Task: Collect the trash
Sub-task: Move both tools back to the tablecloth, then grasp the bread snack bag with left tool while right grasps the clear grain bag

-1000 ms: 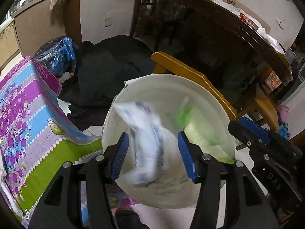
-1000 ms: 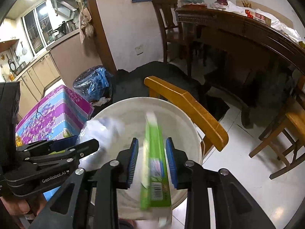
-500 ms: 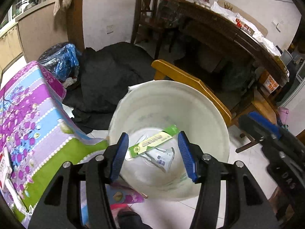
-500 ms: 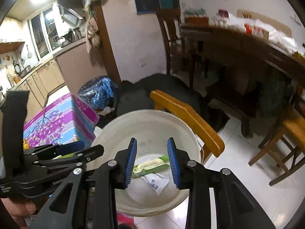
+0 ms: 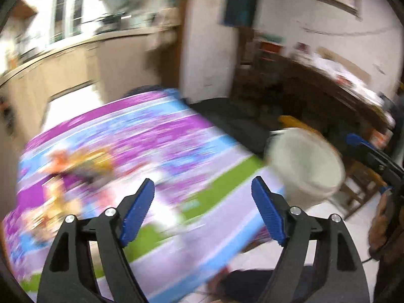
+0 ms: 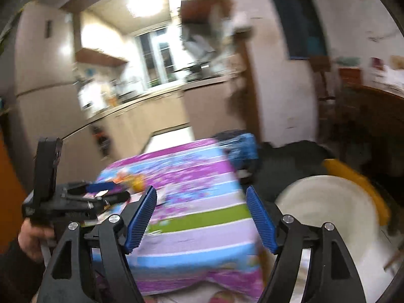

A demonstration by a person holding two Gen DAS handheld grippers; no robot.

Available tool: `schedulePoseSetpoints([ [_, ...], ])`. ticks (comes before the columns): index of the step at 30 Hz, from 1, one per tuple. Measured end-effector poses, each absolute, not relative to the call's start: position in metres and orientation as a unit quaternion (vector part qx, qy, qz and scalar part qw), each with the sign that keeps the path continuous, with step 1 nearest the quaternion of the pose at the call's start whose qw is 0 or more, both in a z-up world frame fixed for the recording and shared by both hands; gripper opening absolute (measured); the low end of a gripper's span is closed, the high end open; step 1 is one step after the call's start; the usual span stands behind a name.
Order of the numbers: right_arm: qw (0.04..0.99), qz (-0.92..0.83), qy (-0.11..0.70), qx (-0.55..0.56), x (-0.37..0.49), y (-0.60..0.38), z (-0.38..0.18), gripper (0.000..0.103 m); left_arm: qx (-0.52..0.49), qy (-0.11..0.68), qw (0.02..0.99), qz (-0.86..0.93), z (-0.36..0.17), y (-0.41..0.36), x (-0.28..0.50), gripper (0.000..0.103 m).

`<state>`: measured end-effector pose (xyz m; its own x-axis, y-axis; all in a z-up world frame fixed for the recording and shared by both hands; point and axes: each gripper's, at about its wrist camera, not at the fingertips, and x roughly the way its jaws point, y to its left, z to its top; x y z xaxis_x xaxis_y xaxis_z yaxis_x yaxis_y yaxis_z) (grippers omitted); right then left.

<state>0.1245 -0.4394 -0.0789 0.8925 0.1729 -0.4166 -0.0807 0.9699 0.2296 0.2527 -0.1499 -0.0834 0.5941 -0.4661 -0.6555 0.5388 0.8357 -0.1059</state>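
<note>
Both sets of jaws stand wide with nothing between them: the left gripper (image 5: 203, 208) at the bottom of its own view, the right gripper (image 6: 200, 218) at the bottom of its view, and both have just been opening. A second ago the right jaws were narrow around a green wrapper and the left held a crumpled white-and-blue wrapper, both over the white bucket; half a second ago both pieces lay in the bucket's bottom. So that load looks delivered, and the hands appear to be heading for more. Beyond the jaws, where the bucket's mouth filled both views before, the flowered purple, blue and green cloth on the counter (image 5: 161, 136) now fills the middle of each frame, heavily blurred. At the left of the left view, orange and yellow scraps (image 5: 75, 161) lie on that cloth, probably the next trash, though blur hides what they are. In the right view the left gripper shows at the lower left, above those scraps. The white bucket (image 5: 305, 166) has slid to the right edge of both views, beside the cloth's corner; its contents cannot be seen now. Farther back are a yellow chair back (image 6: 353, 176), a blue bag (image 6: 241, 149), and the blurred kitchen.
</note>
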Motion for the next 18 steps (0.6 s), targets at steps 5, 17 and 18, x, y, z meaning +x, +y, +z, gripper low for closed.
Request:
schedulePoseSetpoints([
  [5, 0.946, 0.165, 0.272, 0.065, 0.158, -0.352, -0.105, 0.077, -0.051, 0.395, 0.906, -0.144, -0.119, 0.006, 0.285, 0.076],
  [17, 0.906, 0.258, 0.336, 0.025, 0.193, -0.223, -0.149, 0.081, -0.188, 0.424, 0.882, -0.088, -0.178, 0.098, 0.317, 0.081],
  [18, 0.905, 0.258, 0.338, 0.024, 0.201, -0.230, -0.150, 0.081, -0.190, 0.423, 0.881, -0.090, -0.180, 0.098, 0.316, 0.081],
])
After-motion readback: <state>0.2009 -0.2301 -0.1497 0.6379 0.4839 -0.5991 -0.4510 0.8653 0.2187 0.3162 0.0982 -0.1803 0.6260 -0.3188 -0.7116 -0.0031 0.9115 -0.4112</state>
